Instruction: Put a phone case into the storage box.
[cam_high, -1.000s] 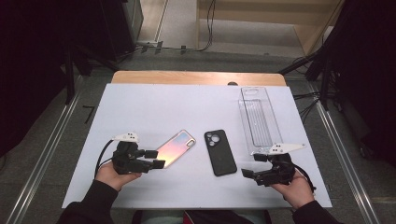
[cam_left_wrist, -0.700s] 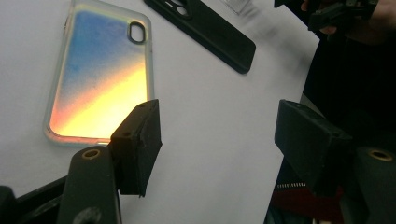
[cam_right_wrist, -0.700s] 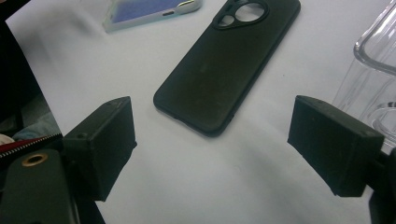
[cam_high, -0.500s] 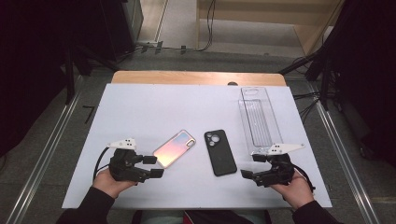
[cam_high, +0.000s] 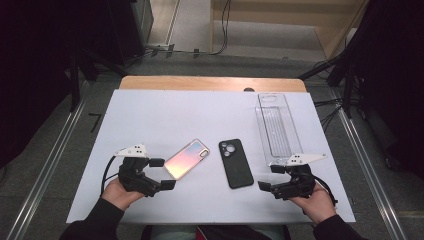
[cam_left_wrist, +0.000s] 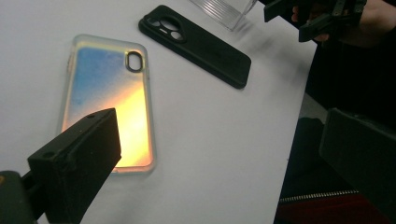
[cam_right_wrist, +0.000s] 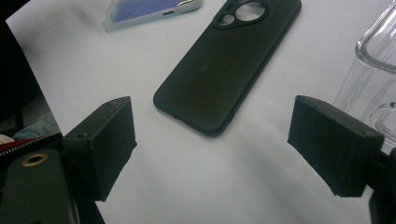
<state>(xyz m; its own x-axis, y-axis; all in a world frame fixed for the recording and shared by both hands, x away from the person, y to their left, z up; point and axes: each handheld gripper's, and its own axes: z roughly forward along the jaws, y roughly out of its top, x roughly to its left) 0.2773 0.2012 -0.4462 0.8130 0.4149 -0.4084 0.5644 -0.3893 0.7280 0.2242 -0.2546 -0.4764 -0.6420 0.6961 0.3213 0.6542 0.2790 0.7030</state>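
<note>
A black phone case (cam_high: 235, 163) lies flat near the middle of the white table (cam_high: 165, 115), back up, with its camera cutout at the far end. Just to its left, a little apart from it, lies a shiny rainbow-tinted phone case (cam_high: 186, 158), also flat and turned at a slant so its far end leans toward the black case. To the right of the black case, and reaching farther back on the table, stands a long clear plastic tray (cam_high: 278, 127); nothing can be seen inside it. The left gripper (cam_high: 163, 173) sits left of the black case, right at the near end of the shiny case, jaws spread wide with nothing between them; in the left gripper view one jaw hangs over that case's near corner. The right gripper (cam_high: 271, 177) rests to the right of the black case's near end, in front of the tray, jaws likewise wide apart and holding nothing, pointing toward the black case.
</note>
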